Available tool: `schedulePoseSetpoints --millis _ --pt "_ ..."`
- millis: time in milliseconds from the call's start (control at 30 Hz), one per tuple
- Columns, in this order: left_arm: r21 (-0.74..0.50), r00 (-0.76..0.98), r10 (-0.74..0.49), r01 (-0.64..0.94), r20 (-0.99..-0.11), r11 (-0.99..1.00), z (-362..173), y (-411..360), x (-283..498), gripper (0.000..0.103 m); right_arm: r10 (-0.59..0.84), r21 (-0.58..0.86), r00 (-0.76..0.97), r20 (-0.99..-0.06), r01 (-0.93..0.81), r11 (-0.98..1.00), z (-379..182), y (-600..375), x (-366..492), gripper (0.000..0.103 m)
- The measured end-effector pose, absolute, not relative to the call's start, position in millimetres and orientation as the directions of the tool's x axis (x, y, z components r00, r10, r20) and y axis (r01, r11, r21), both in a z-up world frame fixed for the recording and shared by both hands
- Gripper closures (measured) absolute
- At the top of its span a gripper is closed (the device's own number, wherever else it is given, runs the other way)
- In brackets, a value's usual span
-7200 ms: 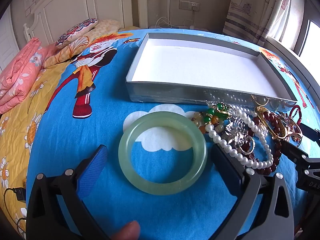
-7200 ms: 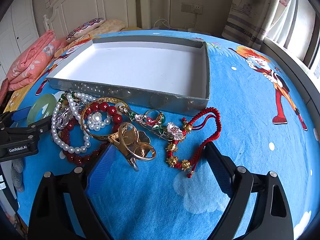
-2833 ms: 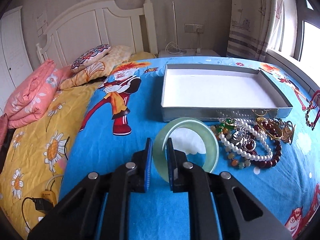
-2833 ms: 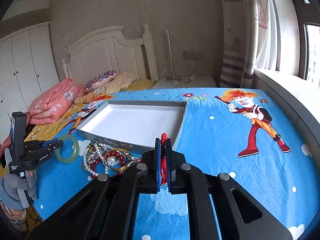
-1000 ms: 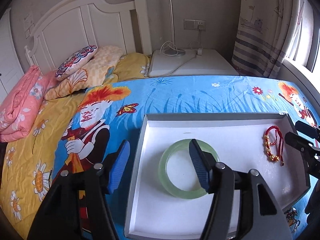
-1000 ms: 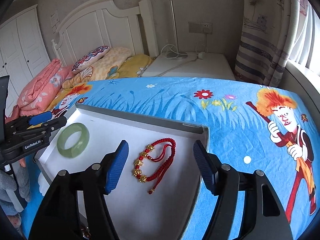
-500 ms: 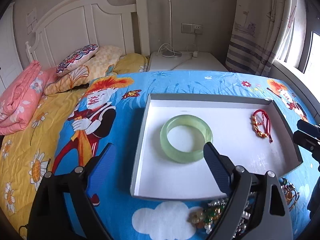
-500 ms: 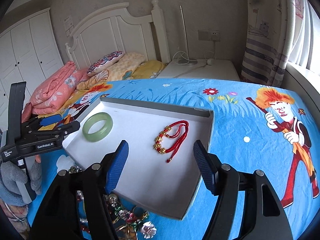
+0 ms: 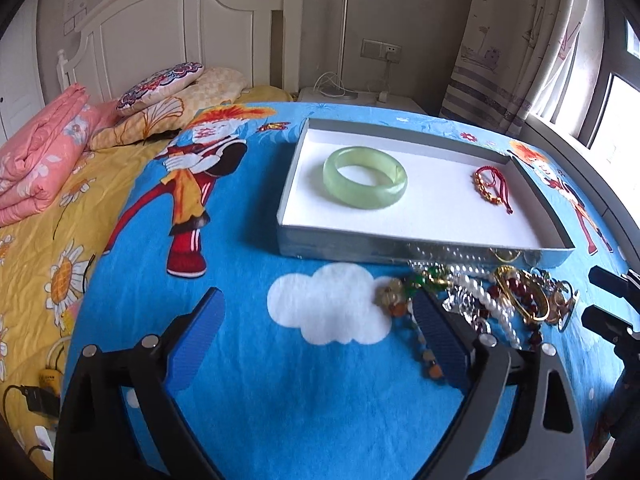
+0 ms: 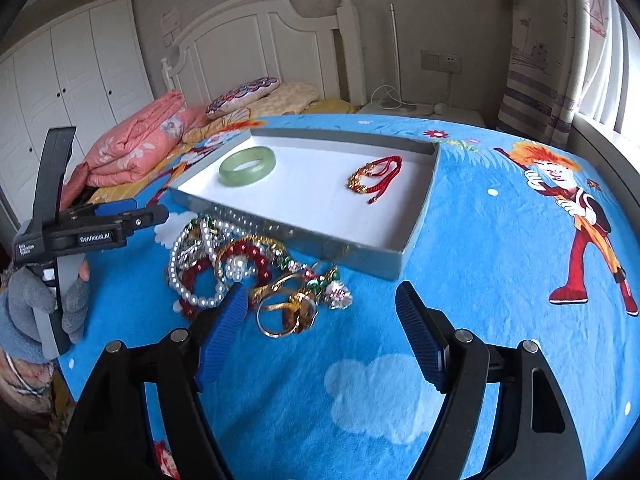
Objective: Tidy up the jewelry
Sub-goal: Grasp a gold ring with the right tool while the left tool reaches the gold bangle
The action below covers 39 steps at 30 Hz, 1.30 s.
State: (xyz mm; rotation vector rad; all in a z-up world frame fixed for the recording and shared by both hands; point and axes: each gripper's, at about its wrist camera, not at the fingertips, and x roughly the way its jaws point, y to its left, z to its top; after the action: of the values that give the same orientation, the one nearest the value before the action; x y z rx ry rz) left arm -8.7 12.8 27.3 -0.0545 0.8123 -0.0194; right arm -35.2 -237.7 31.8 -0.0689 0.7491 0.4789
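Left wrist view: the left gripper stands wide apart and holds nothing, hovering over the blue bedspread in front of the tray. Inside the tray, the green bangle lies flat toward the left side and the red cord bracelet lies near the right wall, well apart from the bangle. The jewelry heap sits on the bedspread just in front of the tray's near wall, beside the gripper's right finger. Right wrist view: the right gripper is likewise spread wide and empty, just in front of the tray. The jewelry heap lies against the tray's near wall, beside the gripper's left finger. The bangle and red bracelet rest inside the tray. The left gripper appears left of the tray, its opening not discernible here.
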Motion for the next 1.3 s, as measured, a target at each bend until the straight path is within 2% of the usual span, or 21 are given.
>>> schedulePoseSetpoints --millis 167,233,400,567,700,767,867,1000,1300 --pt "-0.088 0.696 -0.073 0.014 -0.714 0.996 22 12 -26 0.008 0.338 -0.007 0.621 -0.707 -0.484 0.875 27 -215 -40 0.030" --pt "-0.105 0.697 -0.086 0.015 -0.711 0.994 21 14 -29 0.007 0.328 -0.032 0.620 -0.713 -0.495 0.868 24 -210 -41 0.035" --pt "-0.156 0.667 -0.112 -0.007 -0.737 0.988 16 21 -23 0.007 0.324 -0.018 0.600 -0.731 -0.492 0.870 19 -209 -35 0.046" --pt "-0.162 0.669 -0.116 -0.007 -0.734 0.987 15 22 -23 0.007 0.330 0.004 0.584 -0.742 -0.489 0.872 16 -209 -28 0.047" --pt "-0.155 0.675 -0.117 0.003 -0.728 0.988 17 20 -25 0.007 0.336 0.019 0.575 -0.746 -0.486 0.874 15 -210 -26 0.061" --pt "-0.142 0.687 -0.122 0.027 -0.717 0.989 20 15 -27 0.007 0.328 0.016 0.583 -0.743 -0.475 0.880 16 -211 -26 0.062" --pt "-0.099 0.704 -0.127 0.081 -0.698 0.992 25 2 -33 0.007 0.335 0.034 0.596 -0.730 -0.458 0.888 18 -216 -28 0.063" --pt "-0.092 0.705 -0.194 0.180 -0.683 0.979 34 -25 -38 0.007 0.366 0.102 0.625 -0.690 -0.417 0.903 25 -233 -33 0.063" --pt "0.051 0.687 -0.253 0.389 -0.681 0.920 38 -104 -33 0.008 0.392 0.196 0.672 -0.629 -0.351 0.916 33 -260 -44 0.063"
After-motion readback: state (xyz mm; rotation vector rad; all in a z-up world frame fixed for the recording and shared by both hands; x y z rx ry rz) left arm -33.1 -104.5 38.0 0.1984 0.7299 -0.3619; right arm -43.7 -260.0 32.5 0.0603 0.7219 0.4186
